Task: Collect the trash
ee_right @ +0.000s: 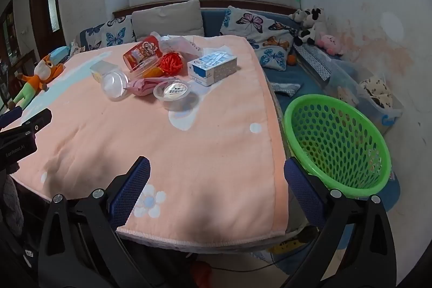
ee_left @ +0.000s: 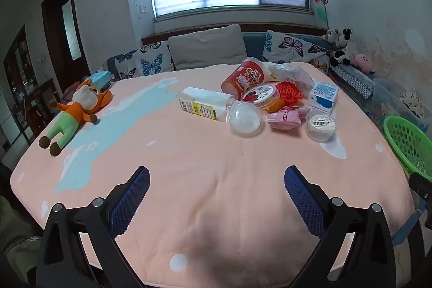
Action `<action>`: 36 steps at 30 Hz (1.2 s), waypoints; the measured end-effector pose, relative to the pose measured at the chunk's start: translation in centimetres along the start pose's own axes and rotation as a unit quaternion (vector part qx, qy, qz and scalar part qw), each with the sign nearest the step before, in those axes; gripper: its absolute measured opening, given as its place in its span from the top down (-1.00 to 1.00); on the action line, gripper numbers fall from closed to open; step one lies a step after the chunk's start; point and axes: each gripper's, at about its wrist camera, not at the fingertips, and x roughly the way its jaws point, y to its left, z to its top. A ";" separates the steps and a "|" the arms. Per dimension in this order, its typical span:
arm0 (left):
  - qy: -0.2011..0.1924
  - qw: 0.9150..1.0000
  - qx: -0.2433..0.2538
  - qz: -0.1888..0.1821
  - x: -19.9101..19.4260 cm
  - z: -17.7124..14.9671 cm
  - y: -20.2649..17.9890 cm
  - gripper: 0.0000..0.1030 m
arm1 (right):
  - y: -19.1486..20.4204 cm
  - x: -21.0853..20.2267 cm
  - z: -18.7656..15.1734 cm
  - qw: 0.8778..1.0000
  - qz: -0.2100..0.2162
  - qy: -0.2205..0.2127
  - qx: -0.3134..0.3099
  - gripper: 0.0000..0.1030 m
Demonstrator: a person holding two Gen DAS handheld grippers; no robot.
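A pile of trash lies on the far part of the pink blanket-covered table (ee_left: 205, 180): a red snack cup (ee_left: 244, 77) on its side, a clear bottle (ee_left: 202, 103), a clear dome lid (ee_left: 245, 119), a pink wrapper (ee_left: 284, 119), a clear pudding cup (ee_left: 321, 126), a blue-white milk carton (ee_left: 324, 96) and an orange net (ee_left: 290, 92). The pudding cup (ee_right: 172, 92) and carton (ee_right: 212, 66) also show in the right wrist view. A green basket (ee_right: 337, 139) stands right of the table. My left gripper (ee_left: 216, 193) and right gripper (ee_right: 216, 190) are open and empty, near the front edge.
An orange plush toy (ee_left: 73, 115) lies at the table's left side. A sofa with butterfly cushions (ee_left: 294, 47) and plush toys (ee_right: 310, 23) runs behind the table. A clear storage box (ee_right: 378, 99) sits by the right wall. The left gripper's body (ee_right: 24, 134) shows at the right wrist view's left edge.
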 end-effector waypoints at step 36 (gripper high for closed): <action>-0.004 1.000 0.001 -0.016 -0.4 0.6 -0.9 -0.88 | -0.4 -0.8 -0.3 1.000 -0.010 -0.007 0.003 -0.90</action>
